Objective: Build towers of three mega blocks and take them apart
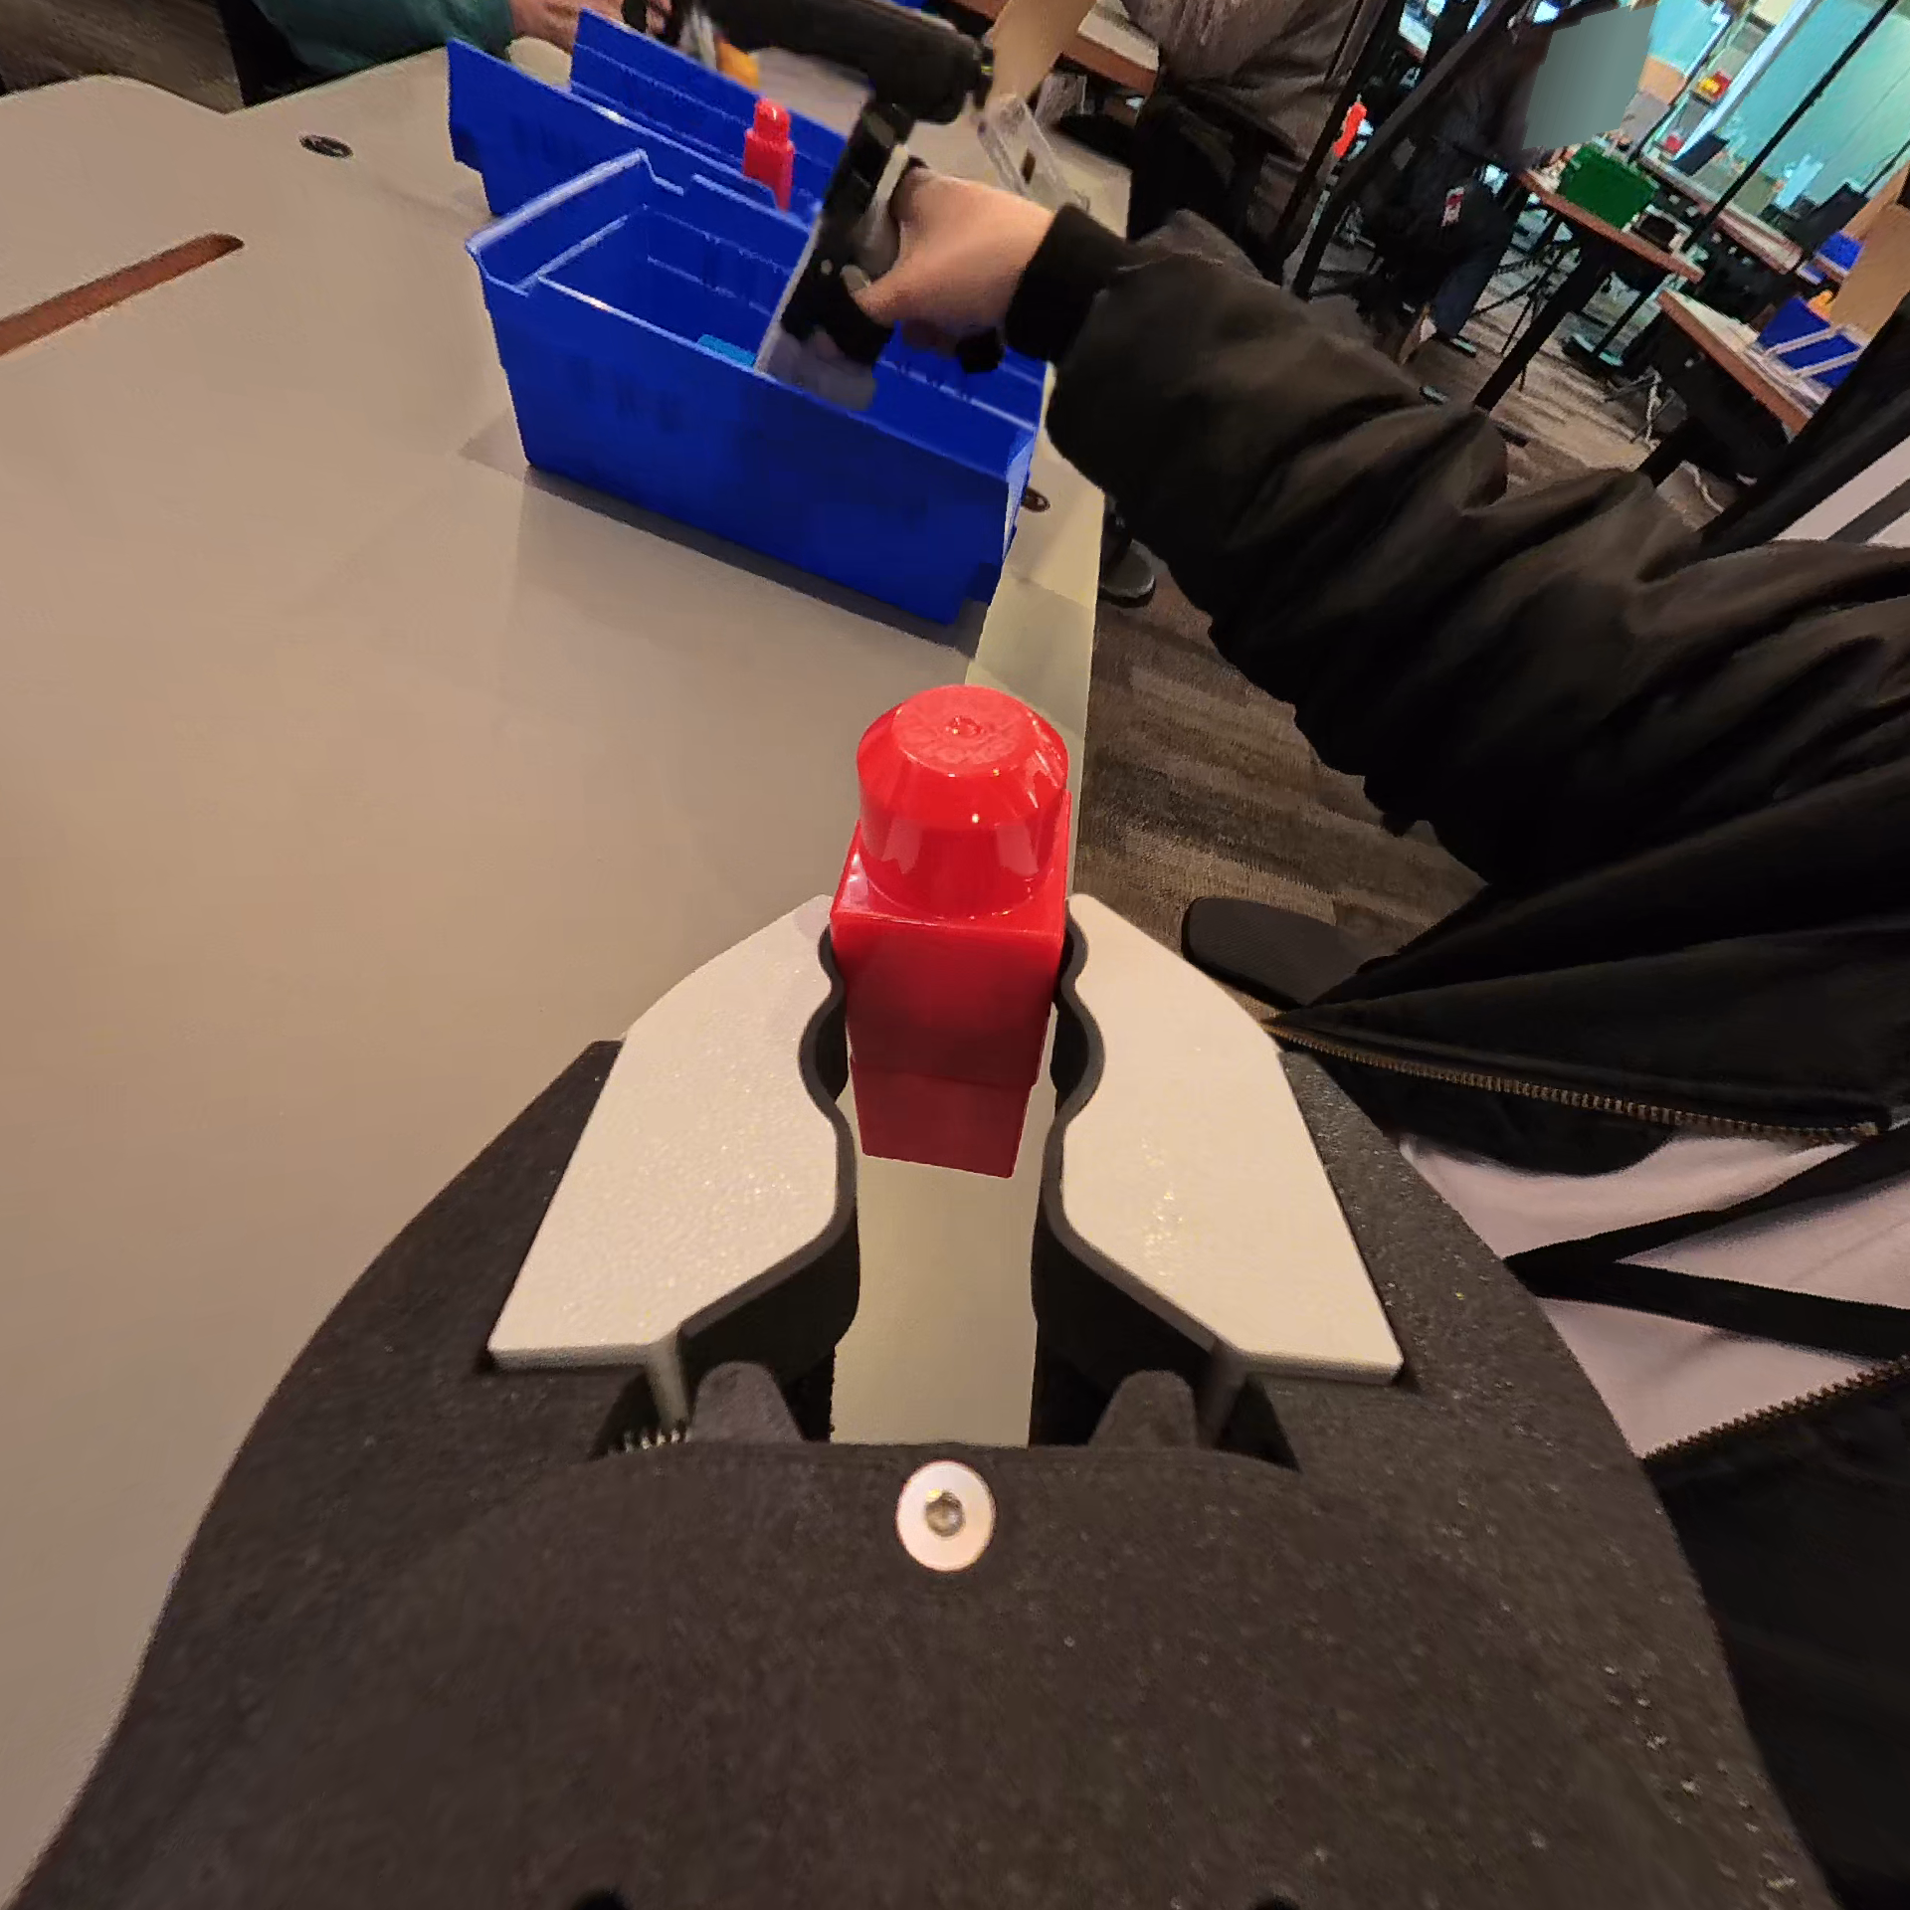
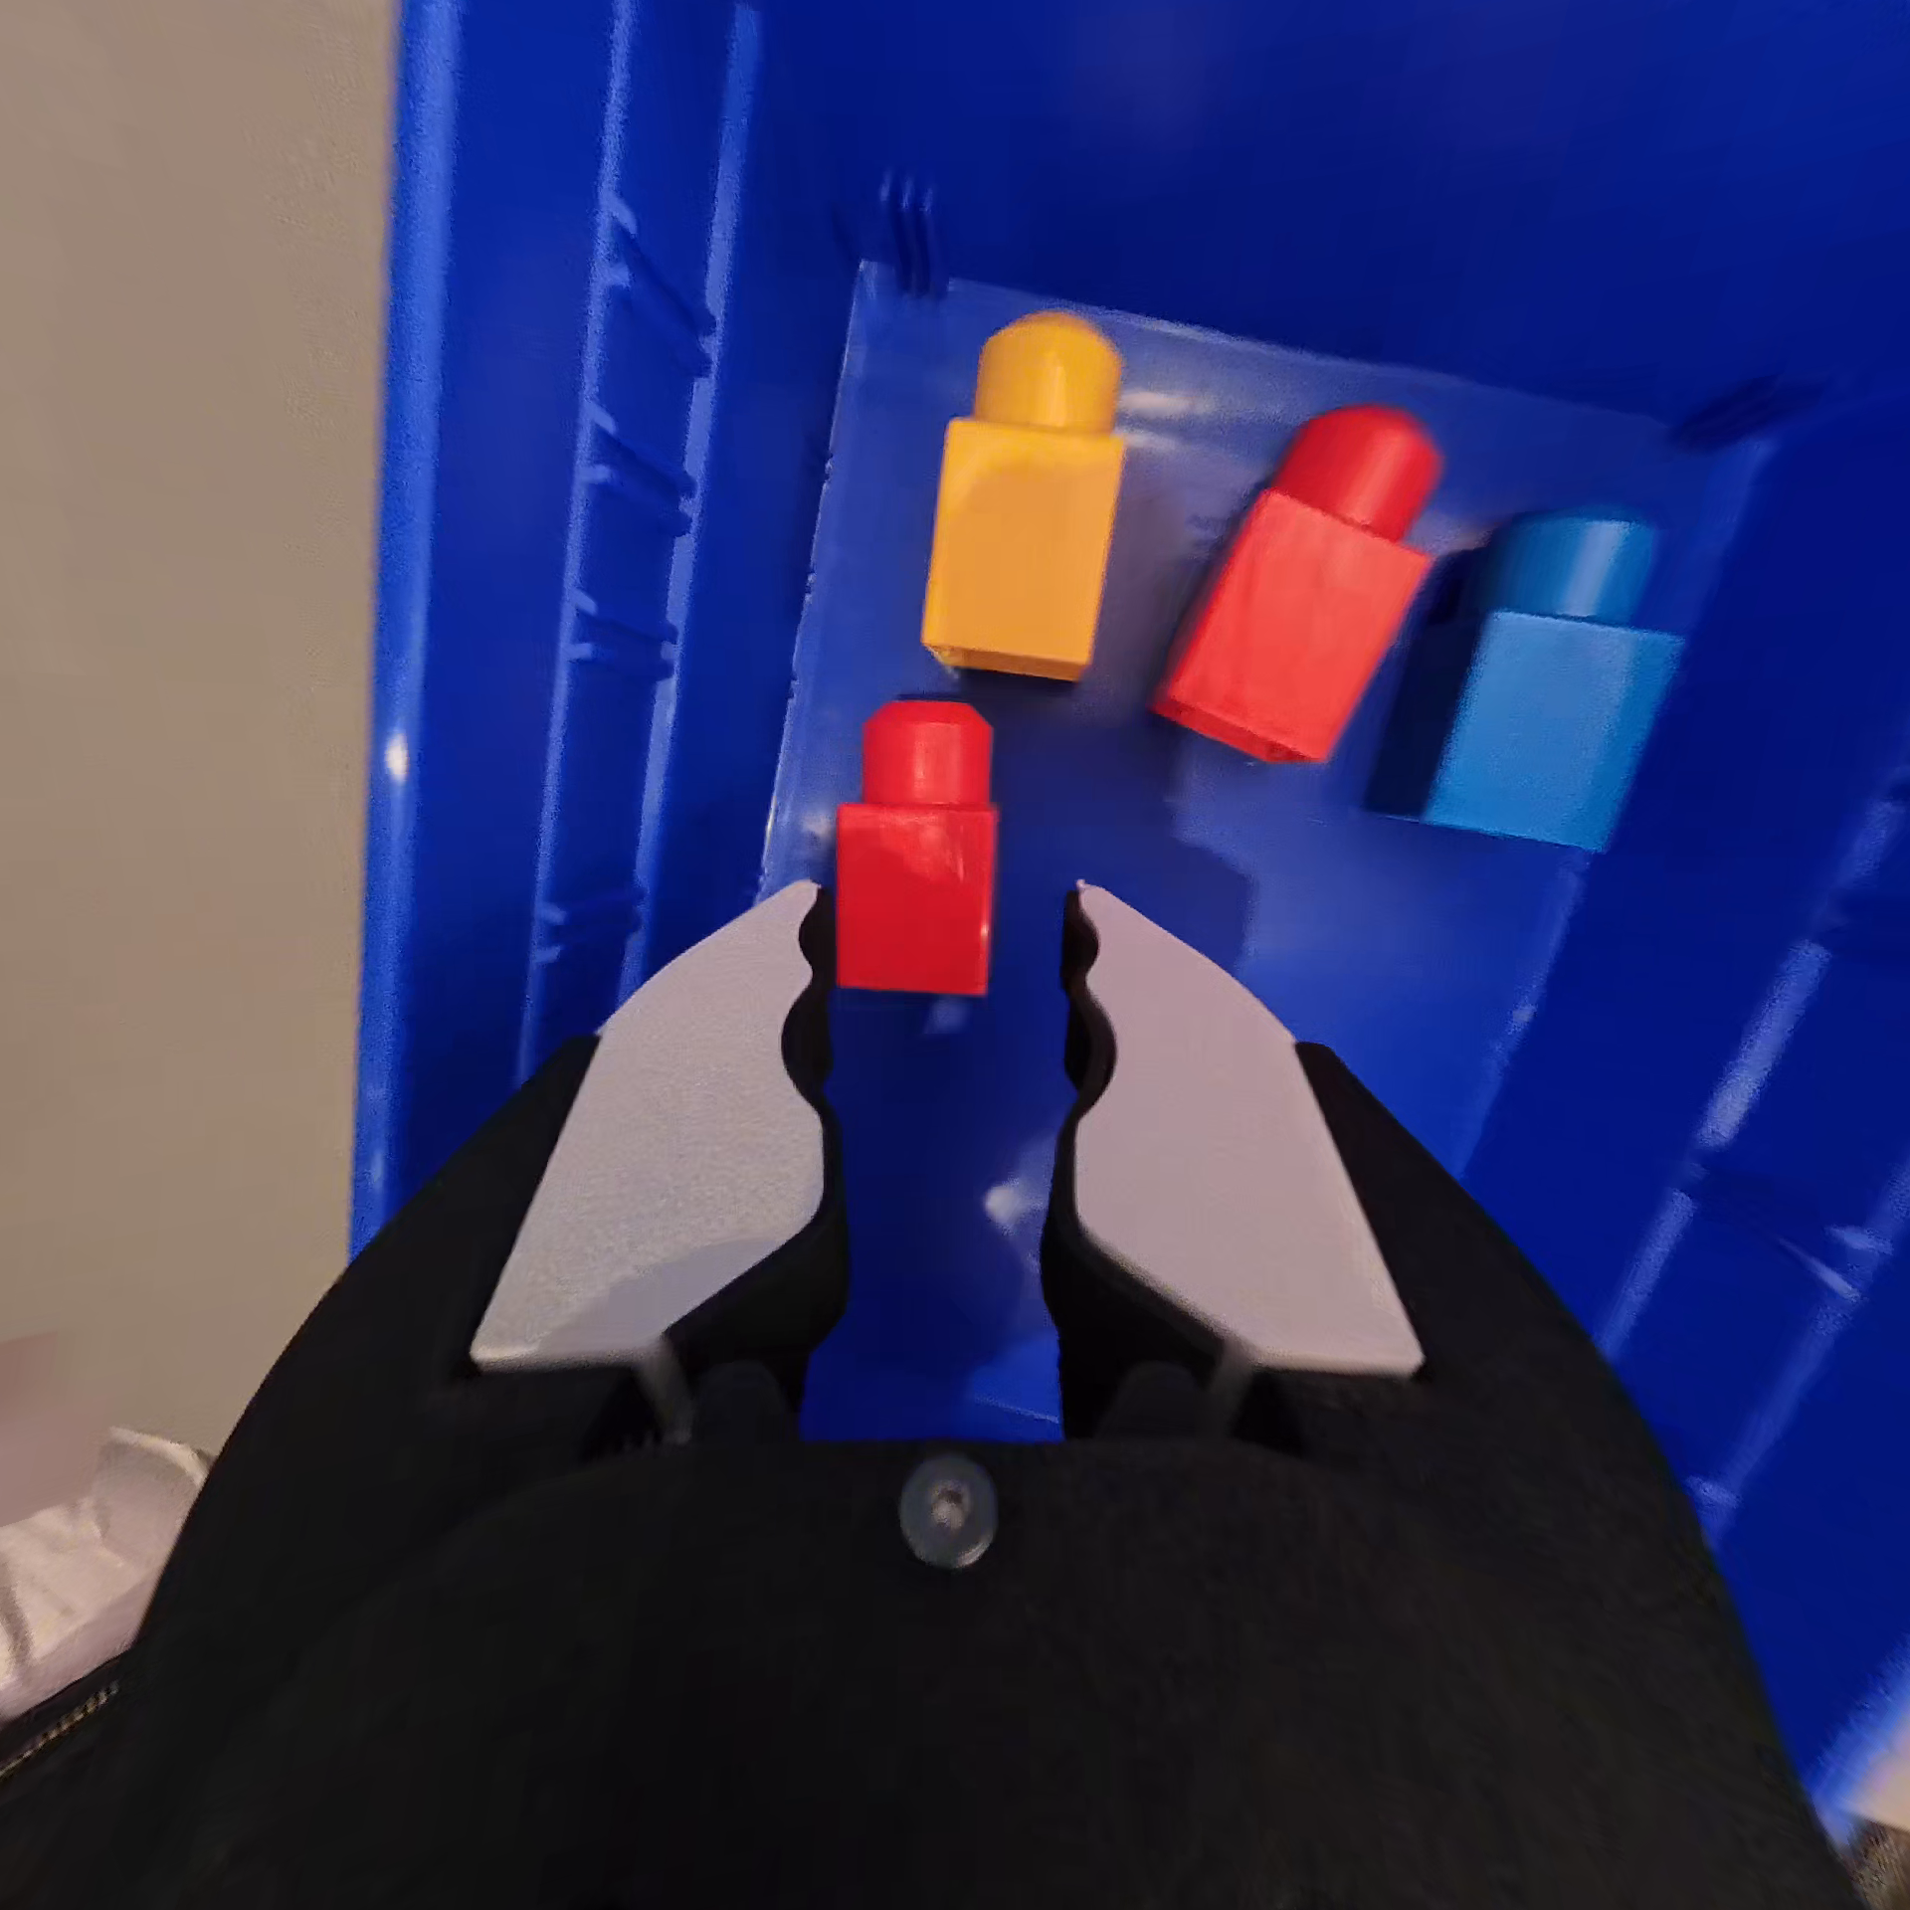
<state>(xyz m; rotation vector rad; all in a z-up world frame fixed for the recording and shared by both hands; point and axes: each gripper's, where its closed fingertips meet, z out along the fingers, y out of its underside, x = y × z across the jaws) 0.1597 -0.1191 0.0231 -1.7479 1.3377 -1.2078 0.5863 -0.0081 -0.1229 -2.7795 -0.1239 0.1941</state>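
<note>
While the left gripper (image 1: 949, 992) clamps a red stack (image 1: 949, 961), the right gripper (image 2: 943, 935) gapes, perhaps touching a red block (image 2: 918, 879).

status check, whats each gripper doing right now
Left gripper shut on red stack, two blocks showing. Right gripper open in blue bin, nearest small red block. Nothing in the way.

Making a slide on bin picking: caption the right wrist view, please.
Open right gripper inside a blue bin, jaws around a small red block; yellow, red and blue blocks beyond.

Four red blocks (image 2: 915, 899), one yellow (image 2: 1018, 548), one blue (image 2: 1540, 703), three bins (image 1: 744, 455)
</note>
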